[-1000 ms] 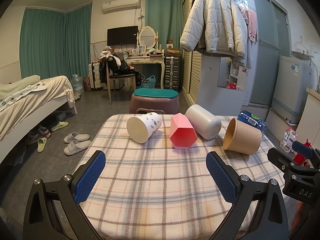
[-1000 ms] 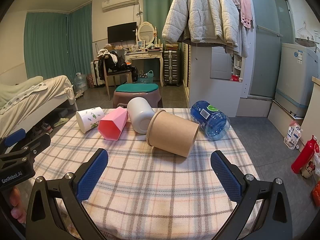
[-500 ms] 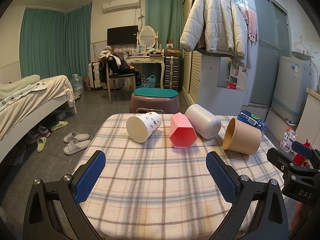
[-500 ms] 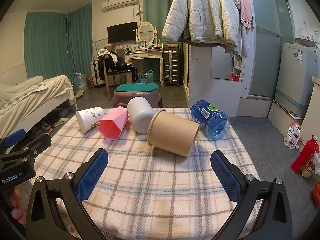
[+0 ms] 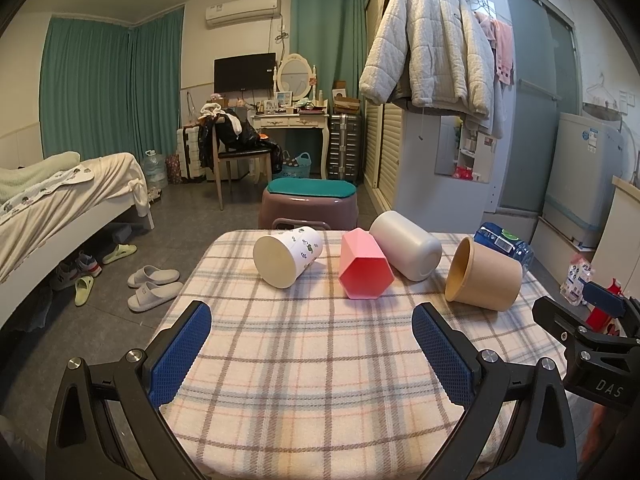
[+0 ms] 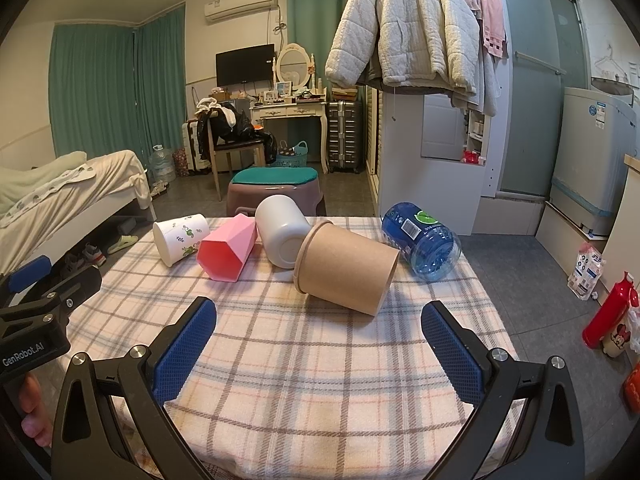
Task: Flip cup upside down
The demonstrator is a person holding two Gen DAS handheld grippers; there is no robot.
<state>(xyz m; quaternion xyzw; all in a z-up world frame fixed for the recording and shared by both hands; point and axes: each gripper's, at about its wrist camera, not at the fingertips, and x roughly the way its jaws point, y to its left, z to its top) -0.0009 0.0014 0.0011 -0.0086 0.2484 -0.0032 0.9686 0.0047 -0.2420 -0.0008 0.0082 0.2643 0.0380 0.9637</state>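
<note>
Several cups lie on their sides in a row on the plaid tablecloth (image 5: 320, 360): a white printed cup (image 5: 286, 255) (image 6: 180, 238), a pink hexagonal cup (image 5: 364, 268) (image 6: 228, 252), a grey-white cup (image 5: 406, 249) (image 6: 280, 236) and a brown paper cup (image 5: 482, 274) (image 6: 344, 268). My left gripper (image 5: 312, 344) is open and empty, above the table's near part. My right gripper (image 6: 318, 340) is open and empty, just short of the brown cup. Each gripper shows at the edge of the other's view.
A blue water bottle (image 6: 420, 240) lies on its side behind the brown cup at the table's right edge. A purple stool with a teal cushion (image 5: 310, 204) stands beyond the table. A bed (image 5: 60, 200) is at the left, a washing machine (image 5: 584, 176) at the right.
</note>
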